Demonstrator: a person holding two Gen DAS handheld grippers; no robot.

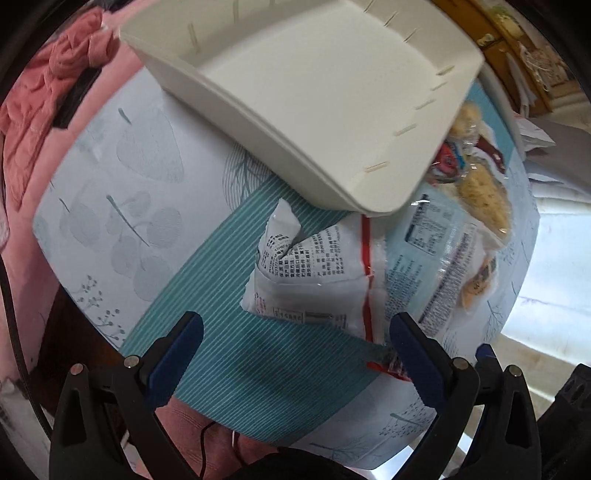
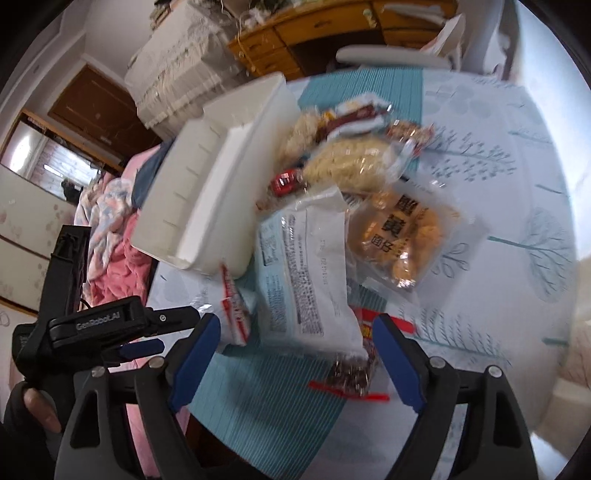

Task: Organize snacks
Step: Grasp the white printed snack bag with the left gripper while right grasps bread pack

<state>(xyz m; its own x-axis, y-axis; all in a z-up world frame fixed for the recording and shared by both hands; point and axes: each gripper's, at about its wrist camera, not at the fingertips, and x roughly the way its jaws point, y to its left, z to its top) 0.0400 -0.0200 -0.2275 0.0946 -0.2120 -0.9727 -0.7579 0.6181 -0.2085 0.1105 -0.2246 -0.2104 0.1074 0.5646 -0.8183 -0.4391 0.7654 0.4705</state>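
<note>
A white plastic bin (image 1: 314, 96) stands empty on the table; it also shows in the right wrist view (image 2: 218, 177). Several snack packets lie beside it. A white packet with a red stripe (image 1: 314, 273) lies just ahead of my open, empty left gripper (image 1: 295, 332). A pale blue and white packet (image 2: 306, 266) lies ahead of my open, empty right gripper (image 2: 295, 332). A red-edged packet of dark snacks (image 2: 354, 369) lies between the right fingers. Further off are a clear bag of golden cakes (image 2: 406, 236) and a bag of yellow noodles (image 2: 351, 162).
The table has a pale leaf-print cloth (image 1: 110, 206) with a teal striped band (image 1: 266, 369). Pink clothes (image 1: 44, 92) lie beyond the left edge. The left gripper's body (image 2: 74, 325) shows in the right wrist view. A wooden cabinet (image 2: 332, 33) stands behind the table.
</note>
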